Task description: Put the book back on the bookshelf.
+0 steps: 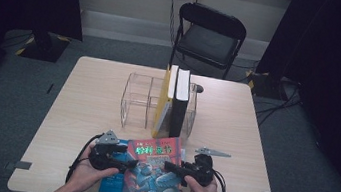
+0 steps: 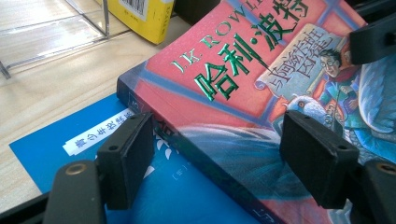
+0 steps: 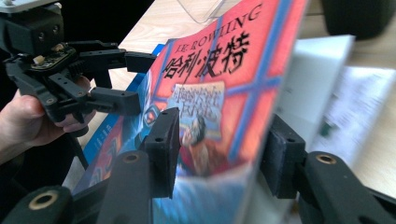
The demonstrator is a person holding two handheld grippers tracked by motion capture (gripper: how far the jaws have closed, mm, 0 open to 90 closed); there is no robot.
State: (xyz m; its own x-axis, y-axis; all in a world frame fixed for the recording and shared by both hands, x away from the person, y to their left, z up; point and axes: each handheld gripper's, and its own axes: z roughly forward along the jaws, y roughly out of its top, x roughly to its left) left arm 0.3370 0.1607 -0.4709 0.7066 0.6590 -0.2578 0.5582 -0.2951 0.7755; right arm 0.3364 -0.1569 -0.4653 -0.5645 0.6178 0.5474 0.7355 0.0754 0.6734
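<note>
High view: red book [image 1: 157, 175] at near table [image 1: 83, 89] edge, between left gripper [image 1: 124, 163] and right gripper [image 1: 171, 167], partly over a blue book [image 1: 112, 181].
Rack: clear divider rack [image 1: 137, 99] mid-table, with a yellow book [image 1: 163, 102] and a black book [image 1: 180, 102] upright in its right end; empty slots to the left.
Why so held: probably raising the red book off the blue one to stand it in the rack beside the others; one gripper on each long side shares the weight and steadies the tilt.
Left gripper view: jaws wide, straddling the spine [image 2: 196, 154] edge of the red book [image 2: 243, 88]; one pad [image 2: 126, 158] beside the spine over the blue book [image 2: 56, 144], the other pad [image 2: 317, 158] above the cover. Not pressing, as far as can be told. Yellow book [image 2: 140, 16] and rack [image 2: 88, 32] beyond.
Right gripper view: jaws half closed across the thickness of the red book [image 3: 219, 93], one pad [image 3: 163, 149] on the cover, the other [image 3: 282, 156] behind at the page side; reads as a grip. Left gripper [image 3: 133, 81] at the far edge.
Pointing: long axis running away from the person toward the rack; title end far, bottom end near; cover up and tipped toward the left, spine side low, page side lifted.
Next, as a judgement: left jaws need to close on the spine before the lift.
</note>
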